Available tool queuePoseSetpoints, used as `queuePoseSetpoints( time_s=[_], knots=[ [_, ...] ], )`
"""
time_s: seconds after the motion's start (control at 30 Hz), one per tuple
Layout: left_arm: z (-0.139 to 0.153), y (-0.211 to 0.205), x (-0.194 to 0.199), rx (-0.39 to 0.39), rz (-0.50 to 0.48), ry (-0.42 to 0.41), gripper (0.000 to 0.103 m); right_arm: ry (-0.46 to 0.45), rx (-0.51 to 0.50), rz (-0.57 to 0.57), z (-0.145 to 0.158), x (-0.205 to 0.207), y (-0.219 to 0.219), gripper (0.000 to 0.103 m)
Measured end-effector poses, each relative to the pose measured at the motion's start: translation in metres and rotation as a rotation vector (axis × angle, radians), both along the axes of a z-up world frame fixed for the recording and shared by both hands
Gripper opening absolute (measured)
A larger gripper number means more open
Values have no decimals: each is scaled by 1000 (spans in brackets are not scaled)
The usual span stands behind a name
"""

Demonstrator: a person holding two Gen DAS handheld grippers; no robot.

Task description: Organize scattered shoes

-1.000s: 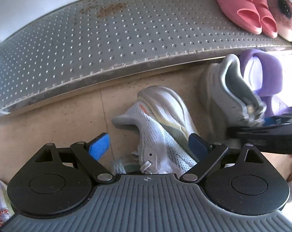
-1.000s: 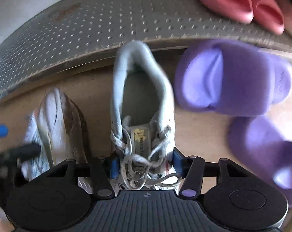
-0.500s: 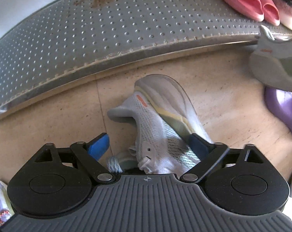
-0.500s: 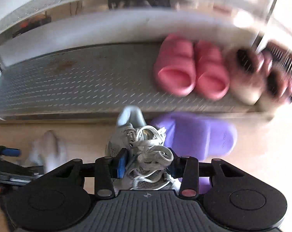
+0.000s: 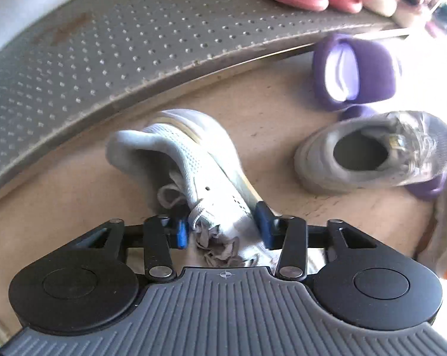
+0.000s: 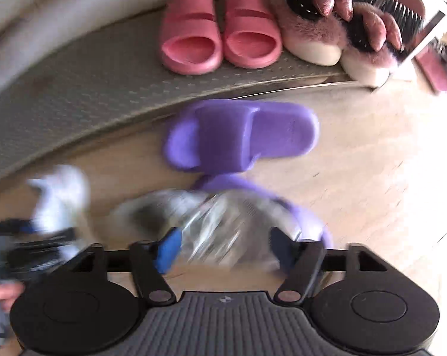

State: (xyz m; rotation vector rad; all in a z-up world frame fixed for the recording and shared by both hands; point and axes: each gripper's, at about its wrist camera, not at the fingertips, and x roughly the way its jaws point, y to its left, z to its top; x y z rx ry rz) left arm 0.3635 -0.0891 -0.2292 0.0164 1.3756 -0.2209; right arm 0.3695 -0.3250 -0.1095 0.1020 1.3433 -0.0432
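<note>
My left gripper (image 5: 222,228) is shut on a white mesh sneaker (image 5: 191,160), gripping its laced top while it is tilted over the tan floor. The matching grey sneaker (image 5: 374,151) lies on its side to the right, resting on a purple slide. In the right wrist view that grey sneaker (image 6: 223,222) is a blur just in front of my right gripper (image 6: 223,246), whose jaws stand open around it without gripping. The white sneaker (image 6: 60,198) shows blurred at the left. Two purple slides (image 6: 241,133) lie on the floor by the shelf.
A grey perforated metal shelf (image 5: 119,44) runs along the back; in the right wrist view it holds pink slides (image 6: 220,26) and pink furry slippers (image 6: 336,29). A white frame post (image 6: 425,38) stands at the far right.
My right gripper lifted the grey sneaker, then opened; the sneaker now lies on the floor over a purple slide. My left gripper closed on the white sneaker and tilted it up.
</note>
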Motion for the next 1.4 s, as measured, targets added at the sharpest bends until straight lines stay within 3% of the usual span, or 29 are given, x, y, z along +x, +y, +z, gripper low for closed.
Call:
queuePoseSetpoints(
  time_s=[0.07,0.17,0.27,0.4,0.47,0.5,0.57,0.63,0.67,0.83,1.0,1.2,1.4],
  knots=[
    [4,-8,-7,9,-18,9,34,4,100,47,26,-19,19,84],
    [10,-17,-21,17,-27,28,33,-48,170,118,45,-39,44,87],
    [21,-12,-48,23,45,47,32,-70,234,106,43,-40,56,87],
    [29,-26,-73,121,-8,-4,33,-74,300,106,45,-34,59,87],
    [23,-40,-82,192,-68,-37,41,-93,299,104,50,-35,56,87],
    [20,-43,-84,206,-90,-45,57,-100,295,104,52,-35,55,87],
    [16,-47,-87,196,-131,-43,71,-94,280,105,49,-34,55,88],
    [22,-42,-89,196,-91,-20,86,-61,276,89,41,-32,54,88],
    [28,-38,-88,208,-68,-19,88,-45,274,81,37,-31,54,88],
    [45,-3,-89,201,-34,-19,89,6,328,40,28,-32,58,89],
    [37,23,-91,146,55,21,82,2,319,53,32,-36,64,92],
    [29,-2,-96,97,85,45,87,23,320,24,31,-37,59,93],
    [2,-35,-82,116,167,86,91,23,330,35,31,-32,59,94]
  ],
)
